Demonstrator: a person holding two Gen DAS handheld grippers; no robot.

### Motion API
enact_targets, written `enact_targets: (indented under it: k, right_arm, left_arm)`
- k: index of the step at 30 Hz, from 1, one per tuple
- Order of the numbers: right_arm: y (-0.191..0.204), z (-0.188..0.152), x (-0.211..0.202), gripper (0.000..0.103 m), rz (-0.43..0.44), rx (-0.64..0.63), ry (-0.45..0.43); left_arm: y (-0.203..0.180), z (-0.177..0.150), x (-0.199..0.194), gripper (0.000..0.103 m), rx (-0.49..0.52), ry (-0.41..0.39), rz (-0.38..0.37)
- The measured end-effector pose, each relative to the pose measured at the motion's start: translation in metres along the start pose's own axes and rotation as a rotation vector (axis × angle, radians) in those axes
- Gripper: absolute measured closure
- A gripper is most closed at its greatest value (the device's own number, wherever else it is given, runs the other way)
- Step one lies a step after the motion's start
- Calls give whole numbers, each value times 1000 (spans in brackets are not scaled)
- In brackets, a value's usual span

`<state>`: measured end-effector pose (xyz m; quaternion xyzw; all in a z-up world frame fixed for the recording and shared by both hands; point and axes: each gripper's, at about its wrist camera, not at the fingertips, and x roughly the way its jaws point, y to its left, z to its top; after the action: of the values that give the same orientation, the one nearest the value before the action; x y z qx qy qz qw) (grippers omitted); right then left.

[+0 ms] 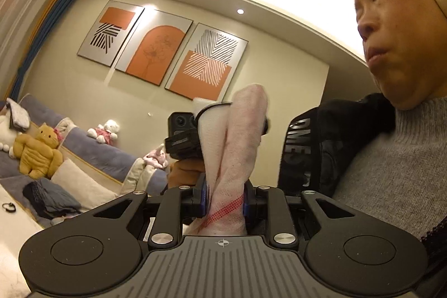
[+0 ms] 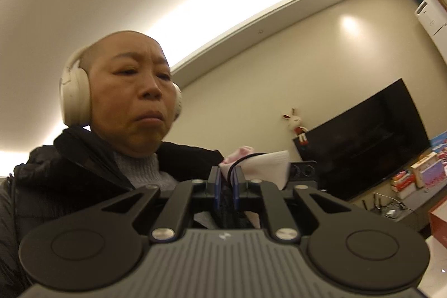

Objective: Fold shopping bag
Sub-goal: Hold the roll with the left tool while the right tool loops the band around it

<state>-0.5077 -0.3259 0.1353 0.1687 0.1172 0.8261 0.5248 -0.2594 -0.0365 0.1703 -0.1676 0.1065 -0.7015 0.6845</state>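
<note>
Two hand-held grippers have the bag (image 1: 237,147) between them, held up in the air at mid-frame in both views, in front of the person's chest. The left hand-held gripper (image 1: 225,204) is clamped on a bunched, twisted neck of the bag, low centre of the left view, with a red dotted stripe crossing the cloth right at the pads. The right hand-held gripper (image 2: 226,186) is closed narrow on a thin black cord (image 2: 243,158) and a gather of the bag's edge.

The bag looks like light, soft, non-woven cloth: pale pink and white, limp, creasing wherever it is pinched. My guess is that it weighs next to nothing and will sag and untwist rather than keep a fold, so it wants flat support and grips at corners or along a straight edge, not on a wad as now. The cord is a poor hold for folding; it may slip or let the cloth swing.

The left view shows the bag's length rising from the pads to a rounded top, with the right hand-held gripper behind it, plus a sofa (image 1: 92,147) at lower left. The right view shows only a white flap (image 2: 268,164) and pink tip above its pads, and a television (image 2: 363,136) at right. Neither view shows a bench under the bag.
</note>
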Motion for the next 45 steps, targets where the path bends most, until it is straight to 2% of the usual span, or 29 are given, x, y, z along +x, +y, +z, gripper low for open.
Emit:
enact_targets:
  k: [1,3,4,8,10,11,13,15,18,22,24,27,30,34,37,39,43,45]
  right_arm:
    - [1,1,2,94,1,1,2]
    - [2,2,8,101,-52,0,29]
    - [1,3,8,101,-69,7,35]
    - [7,9,5,101,-149,1,51]
    - [13,14,-1,101,-176,-3,48]
    - [15,17,-2,101,-198,-1,56]
    - [21,20,6,102,-280,-24,146]
    - [27,20,16,102,-294,-46,218]
    - [37,20,36,102,-394,-126,350]
    - [47,23,46,102,-477,-194,459]
    - [55,20,53,102,-520,-259,532]
    - [63,13,69,102,-636,-401,600]
    - [62,7,77,102,-827,-548,632]
    - [53,1,73,102,-803,-508,649]
    - [39,-12,78,102,-888,-561,708]
    - [30,-21,84,102,-904,-586,751]
    - [10,-30,85,102,-812,-492,778]
    - [-3,-33,83,102,-802,-451,807]
  left_arm:
    - [0,-3,0,81,2,4,5]
    - [-4,-5,3,81,24,19,17]
    - [-7,-5,5,81,48,35,40]
    - [-27,-2,21,81,205,159,208]
    - [-31,-2,28,81,247,201,265]
    - [-30,-2,30,81,236,203,282]
    - [-28,-2,36,81,226,224,325]
    - [-25,-4,40,81,202,253,369]
    - [-16,-9,47,81,139,304,397]
    - [0,-8,39,82,8,273,415]
    - [10,-11,39,82,-21,254,437]
    - [14,-19,44,83,-24,264,438]
    - [13,-26,49,83,7,308,472]
    - [31,-31,43,83,-88,309,506]
    - [52,-42,39,83,-193,316,530]
    - [66,-51,34,83,-262,303,556]
    - [85,-61,28,84,-336,261,601]
    - [92,-66,27,84,-365,244,583]
